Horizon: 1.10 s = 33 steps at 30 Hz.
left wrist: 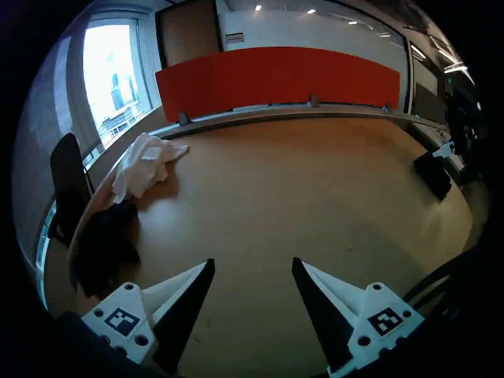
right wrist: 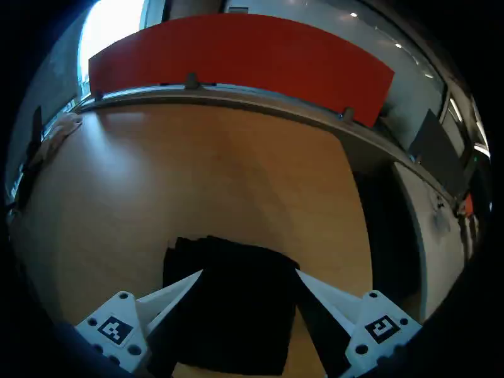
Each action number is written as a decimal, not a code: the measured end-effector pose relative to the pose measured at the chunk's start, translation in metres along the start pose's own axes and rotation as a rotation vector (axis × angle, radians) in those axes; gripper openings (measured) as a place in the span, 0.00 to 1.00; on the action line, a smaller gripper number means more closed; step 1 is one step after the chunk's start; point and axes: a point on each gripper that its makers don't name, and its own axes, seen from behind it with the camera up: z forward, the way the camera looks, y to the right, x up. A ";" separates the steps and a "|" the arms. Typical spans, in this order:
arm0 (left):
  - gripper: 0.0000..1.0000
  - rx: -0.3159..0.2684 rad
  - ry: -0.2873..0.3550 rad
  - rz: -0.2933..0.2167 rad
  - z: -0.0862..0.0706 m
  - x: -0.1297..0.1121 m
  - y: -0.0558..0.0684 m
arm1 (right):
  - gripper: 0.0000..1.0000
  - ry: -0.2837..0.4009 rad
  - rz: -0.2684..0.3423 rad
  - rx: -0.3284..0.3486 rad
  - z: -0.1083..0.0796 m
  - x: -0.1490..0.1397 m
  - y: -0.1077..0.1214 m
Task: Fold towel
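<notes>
The left tongs [left wrist: 252, 259], a pair of white plastic wedge-shaped fingers [left wrist: 170, 291] with black inner faces, stand spread wide apart with nothing held between their tips. The right tongs [right wrist: 249, 272], of the same white-and-black build, are likewise parted wide, their fingers [right wrist: 334, 297] pointing forward and level with each other.

Well in front of the red divider [right wrist: 239, 53], a black towel [right wrist: 233, 302] runs off the bottom edge, its near corners hidden behind the fingers [right wrist: 167, 296] of the right gripper [right wrist: 249, 272]. Nearer than the divider and to its left, a dark heap [left wrist: 107, 246] is too shadowed to identify, as is a small dark object [left wrist: 433, 173] to the divider's right
</notes>
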 end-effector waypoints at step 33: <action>0.91 0.009 -0.006 0.008 -0.005 -0.001 -0.005 | 0.93 0.000 0.025 0.002 0.015 -0.010 -0.006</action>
